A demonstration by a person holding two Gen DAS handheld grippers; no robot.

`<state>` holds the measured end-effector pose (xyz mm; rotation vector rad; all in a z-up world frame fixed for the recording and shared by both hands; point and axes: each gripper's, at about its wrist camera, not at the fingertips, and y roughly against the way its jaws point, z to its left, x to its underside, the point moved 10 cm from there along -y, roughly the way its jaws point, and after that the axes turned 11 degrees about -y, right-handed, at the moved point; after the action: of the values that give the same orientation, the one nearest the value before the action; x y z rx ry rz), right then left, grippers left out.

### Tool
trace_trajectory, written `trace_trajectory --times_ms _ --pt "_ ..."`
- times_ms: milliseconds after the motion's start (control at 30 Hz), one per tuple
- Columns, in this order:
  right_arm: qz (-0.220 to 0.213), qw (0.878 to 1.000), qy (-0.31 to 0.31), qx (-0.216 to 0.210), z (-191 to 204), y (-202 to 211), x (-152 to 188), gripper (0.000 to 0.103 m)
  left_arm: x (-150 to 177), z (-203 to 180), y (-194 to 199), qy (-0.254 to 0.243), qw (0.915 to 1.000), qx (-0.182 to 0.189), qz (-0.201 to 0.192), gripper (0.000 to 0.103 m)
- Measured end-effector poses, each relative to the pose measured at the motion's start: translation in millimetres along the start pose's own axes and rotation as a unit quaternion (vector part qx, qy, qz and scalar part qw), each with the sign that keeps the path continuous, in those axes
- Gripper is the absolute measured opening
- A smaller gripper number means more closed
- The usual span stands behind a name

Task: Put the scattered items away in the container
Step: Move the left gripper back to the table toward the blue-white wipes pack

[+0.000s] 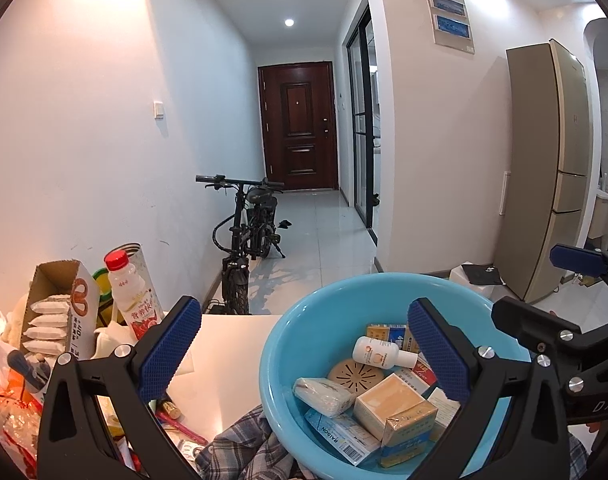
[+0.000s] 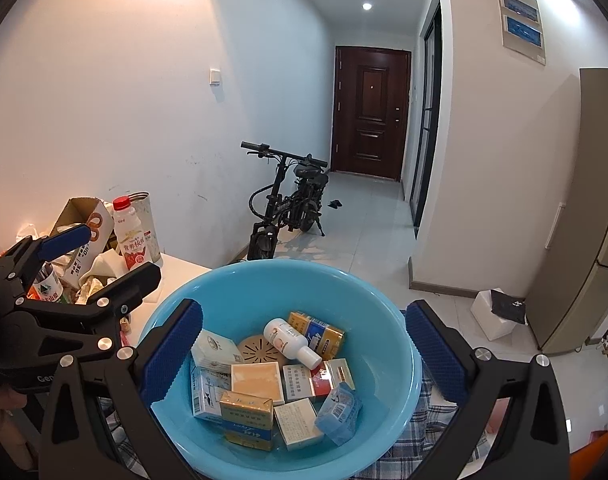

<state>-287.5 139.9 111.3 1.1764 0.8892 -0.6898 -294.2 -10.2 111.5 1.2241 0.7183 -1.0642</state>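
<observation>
In the blue basin (image 2: 280,292), which sits on a plaid cloth (image 1: 240,444) at the near edge of the white bench (image 1: 232,344), lie the gathered items: small boxes, a tan box (image 2: 258,378), a white bottle (image 2: 292,340) on its side and a blue packet (image 2: 340,406) tilted against the wall. The right tool (image 2: 304,344) hovers above the basin with its jaws spread wide and nothing between them. The left tool (image 1: 304,352) is also open and empty, its right finger over the basin's contents and its left over the bench. To the left stands clutter: a red-capped drink bottle (image 1: 132,296) and an open carton of white packets (image 1: 60,308). Judging from this, the risk lies in the next reach: the two tools are close together and could knock each other, and a careless sweep leftward could topple the upright drink bottle or drag the cloth and shift the basin.
</observation>
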Motion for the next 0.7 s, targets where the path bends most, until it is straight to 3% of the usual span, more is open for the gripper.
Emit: trace_trajectory --times_ms 400,567,700 --pt "-0.041 0.999 -0.019 0.001 -19.1 46.9 -21.8 0.103 -0.6 -33.7 30.8 -0.029 0.9989 0.031 -0.016 0.103" --pt "-0.059 0.997 -0.051 -0.015 -36.0 64.6 -29.5 0.103 38.5 -62.8 60.4 -0.069 0.9963 0.051 0.008 0.103" --pt "-0.060 0.996 -0.061 -0.024 -40.4 69.1 -31.3 0.103 94.3 -86.9 75.1 -0.058 0.9941 0.077 0.050 0.103"
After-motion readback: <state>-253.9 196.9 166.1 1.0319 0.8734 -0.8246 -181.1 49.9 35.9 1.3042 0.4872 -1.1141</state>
